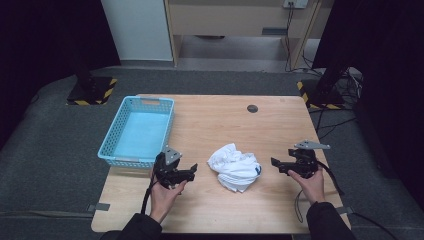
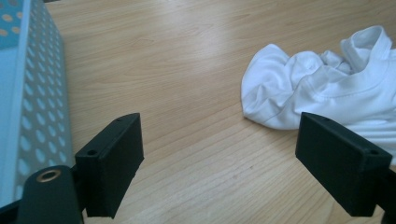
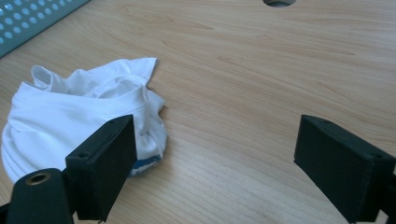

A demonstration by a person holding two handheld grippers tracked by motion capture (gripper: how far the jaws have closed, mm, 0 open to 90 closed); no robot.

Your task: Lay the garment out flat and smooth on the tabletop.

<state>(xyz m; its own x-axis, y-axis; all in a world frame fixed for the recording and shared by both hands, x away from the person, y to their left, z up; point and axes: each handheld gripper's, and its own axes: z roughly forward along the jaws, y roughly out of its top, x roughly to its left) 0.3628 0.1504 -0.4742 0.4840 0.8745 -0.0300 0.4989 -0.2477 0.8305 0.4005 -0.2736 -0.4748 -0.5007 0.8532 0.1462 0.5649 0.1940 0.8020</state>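
Approach stage: left gripper (image 1: 192, 168) and right gripper (image 1: 275, 162) flank the crumpled white shirt (image 1: 234, 166), fingers apart, empty. Next, I'd judge, each must close in and pinch cloth.

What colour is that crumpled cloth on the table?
White; the crumpled cloth shows best in the left gripper view.

In the left gripper view the white garment (image 2: 327, 88) runs off the right edge, and its lower part is covered by the right-hand black jaw. The blue basket (image 2: 32, 107) is cut by the left edge there, with its inside mostly out of frame. In the right gripper view the left-hand jaw hides part of the garment's near side (a bluish patch peeks out beneath it, too small to identify). The round hole (image 3: 279, 2) in the table (image 3: 261, 84) is clipped by the top edge.
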